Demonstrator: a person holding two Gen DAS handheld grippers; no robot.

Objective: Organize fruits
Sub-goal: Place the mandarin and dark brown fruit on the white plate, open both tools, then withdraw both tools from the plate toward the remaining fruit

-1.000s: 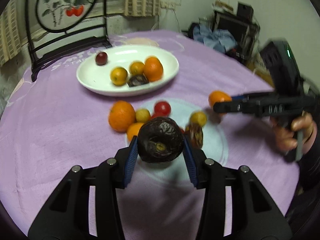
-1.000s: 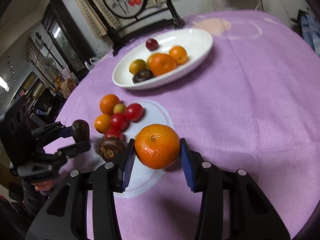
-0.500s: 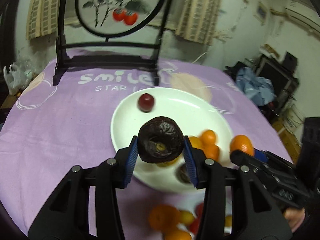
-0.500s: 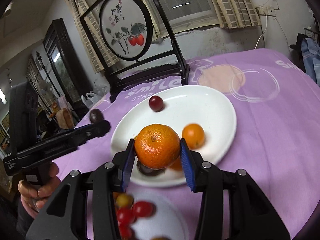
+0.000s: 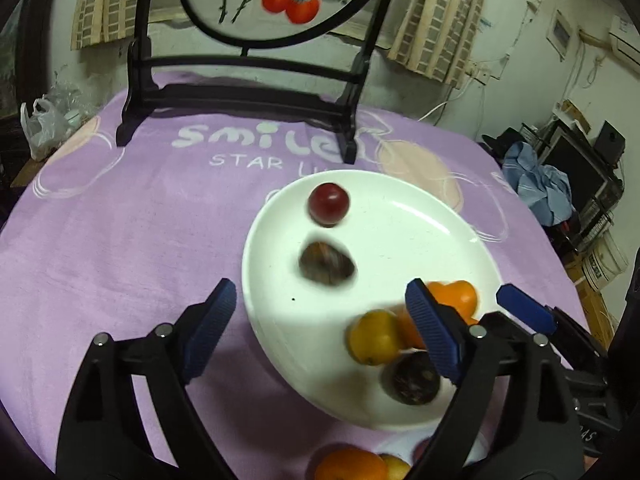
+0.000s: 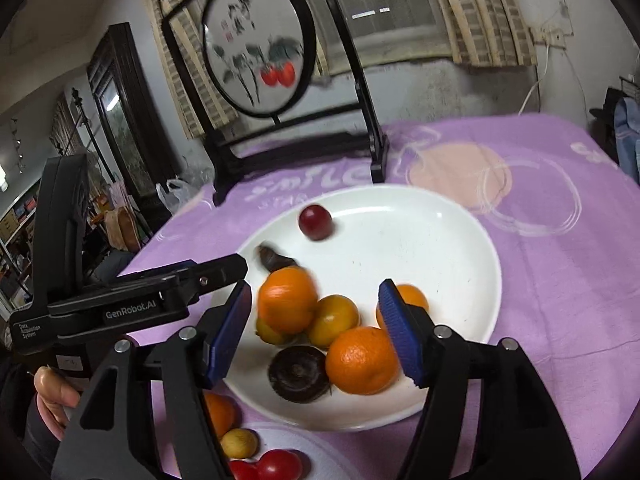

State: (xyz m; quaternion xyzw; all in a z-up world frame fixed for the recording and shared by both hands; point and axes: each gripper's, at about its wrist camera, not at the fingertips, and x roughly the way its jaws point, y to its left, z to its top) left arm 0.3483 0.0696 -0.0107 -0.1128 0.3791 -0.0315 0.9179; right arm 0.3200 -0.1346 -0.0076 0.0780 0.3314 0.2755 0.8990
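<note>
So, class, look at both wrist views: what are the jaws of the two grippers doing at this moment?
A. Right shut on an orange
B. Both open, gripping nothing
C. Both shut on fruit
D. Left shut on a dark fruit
B: the left gripper and right gripper both show jaws spread wide over the white plate, with nothing between them.

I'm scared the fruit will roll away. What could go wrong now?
Both grippers are open, so nothing is being held. The dark fruit in the white plate looks blurred, so it may be rolling and could bump the red fruit. The blurred orange sits on top of other fruit and might tumble off the pile. The left gripper hangs close over the plate and could knock its rim.
</note>
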